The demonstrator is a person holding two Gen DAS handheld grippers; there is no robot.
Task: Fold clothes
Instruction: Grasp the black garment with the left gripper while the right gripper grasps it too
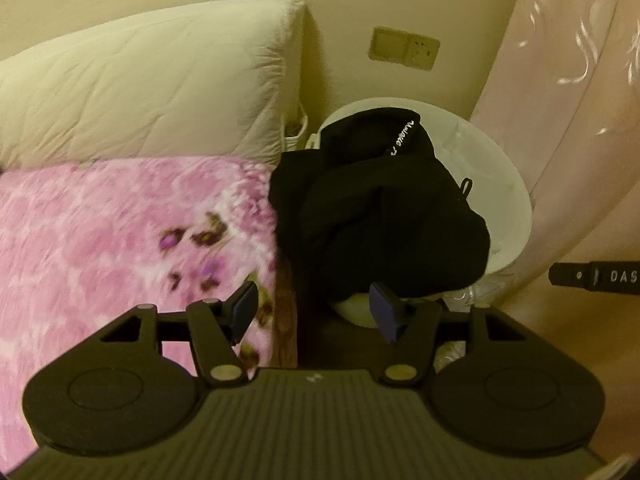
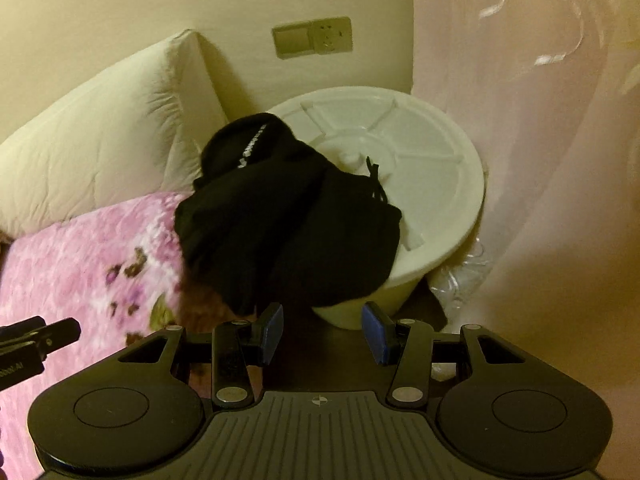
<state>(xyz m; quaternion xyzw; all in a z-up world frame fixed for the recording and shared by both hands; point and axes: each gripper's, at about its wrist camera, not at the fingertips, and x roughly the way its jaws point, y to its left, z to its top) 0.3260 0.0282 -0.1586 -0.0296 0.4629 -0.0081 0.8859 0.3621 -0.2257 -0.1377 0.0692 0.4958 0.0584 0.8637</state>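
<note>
Both claws, left [image 1: 314, 312] and right [image 2: 323, 334], were spread and empty, near the crumpled black garment [image 2: 288, 216] heaped on a white tub [image 2: 440, 168].

Garment lettering [image 1: 401, 138] too small

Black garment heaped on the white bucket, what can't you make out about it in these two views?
- Garment type: crumpled black garment hides its own shape, both views.
- White lettering: too small and tilted, both views.
- White plastic bucket: contents hidden under lid.
- Pink floral blanket: pattern blurred.
</note>
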